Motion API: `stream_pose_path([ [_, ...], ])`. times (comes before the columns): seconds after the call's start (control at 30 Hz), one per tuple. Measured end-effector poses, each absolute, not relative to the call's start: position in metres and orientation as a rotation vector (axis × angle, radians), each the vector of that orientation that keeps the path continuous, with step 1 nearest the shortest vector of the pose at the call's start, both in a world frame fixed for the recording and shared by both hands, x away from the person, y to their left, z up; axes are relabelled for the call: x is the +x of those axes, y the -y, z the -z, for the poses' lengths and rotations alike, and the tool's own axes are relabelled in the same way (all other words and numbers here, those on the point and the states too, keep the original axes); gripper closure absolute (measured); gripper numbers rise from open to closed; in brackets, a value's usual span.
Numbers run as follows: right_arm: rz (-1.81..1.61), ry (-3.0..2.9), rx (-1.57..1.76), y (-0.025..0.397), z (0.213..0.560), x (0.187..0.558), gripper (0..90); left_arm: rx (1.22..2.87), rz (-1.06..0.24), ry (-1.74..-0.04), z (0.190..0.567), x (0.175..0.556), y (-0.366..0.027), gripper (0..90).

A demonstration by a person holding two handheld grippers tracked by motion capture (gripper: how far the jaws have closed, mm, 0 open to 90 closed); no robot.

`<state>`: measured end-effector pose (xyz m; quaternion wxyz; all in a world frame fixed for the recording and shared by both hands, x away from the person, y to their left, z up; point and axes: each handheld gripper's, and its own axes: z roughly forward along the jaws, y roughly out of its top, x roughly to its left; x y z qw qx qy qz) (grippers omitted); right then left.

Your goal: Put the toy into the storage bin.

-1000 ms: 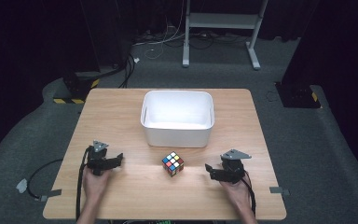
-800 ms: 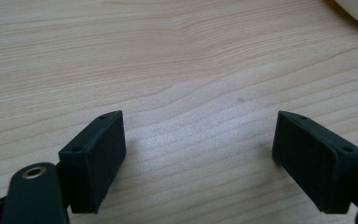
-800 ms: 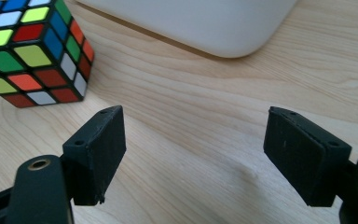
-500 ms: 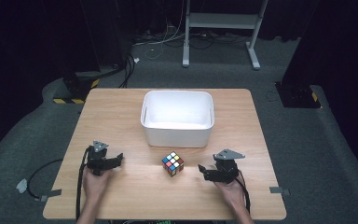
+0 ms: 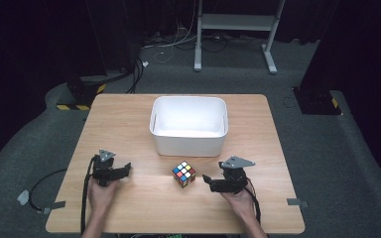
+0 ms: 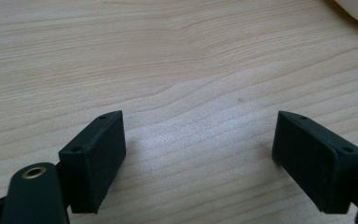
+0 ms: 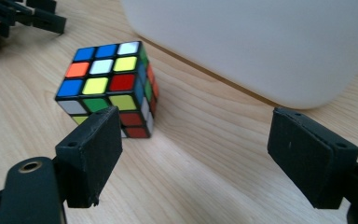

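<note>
High view looks down on the table (image 5: 129,124); both gripper views skim its wood close-up

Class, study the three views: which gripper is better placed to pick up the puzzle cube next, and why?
The right gripper. Its open jaws point at the cube and sit just beside it. The left gripper is open too, but farther off, facing bare table.

— Left gripper (image 5: 121,170)? 
— Black body, grey three-cornered plate on top, black cable trailing to the frame's lower left; blocky matt jaws with small screw holes, a brass eyelet.
— Right gripper (image 5: 210,181)? 
— Same build; bare forearms, no sleeves.
</note>
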<state>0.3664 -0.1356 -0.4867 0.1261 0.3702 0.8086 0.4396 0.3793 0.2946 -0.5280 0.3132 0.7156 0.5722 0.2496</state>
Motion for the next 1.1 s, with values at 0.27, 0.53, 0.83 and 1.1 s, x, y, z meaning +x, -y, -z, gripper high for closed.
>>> stream_pose_path([
  [0.27,-1.273,-2.399,1.032,0.122,0.483,0.367,17.3,1.887,-0.657,-1.508,0.528,0.379,-0.295,17.4],
  [0.53,-1.285,-2.417,1.007,0.114,0.481,0.368,16.2,1.887,-0.657,-1.508,0.528,0.379,-0.295,17.4],
  [0.83,-1.284,-2.453,0.968,0.103,0.481,0.368,14.5,1.888,-0.657,-1.508,0.528,0.379,-0.295,17.4],
  [1.1,-1.278,-2.486,0.926,0.087,0.480,0.368,13.8,1.887,-0.657,-1.508,0.528,0.379,-0.295,17.4],
])
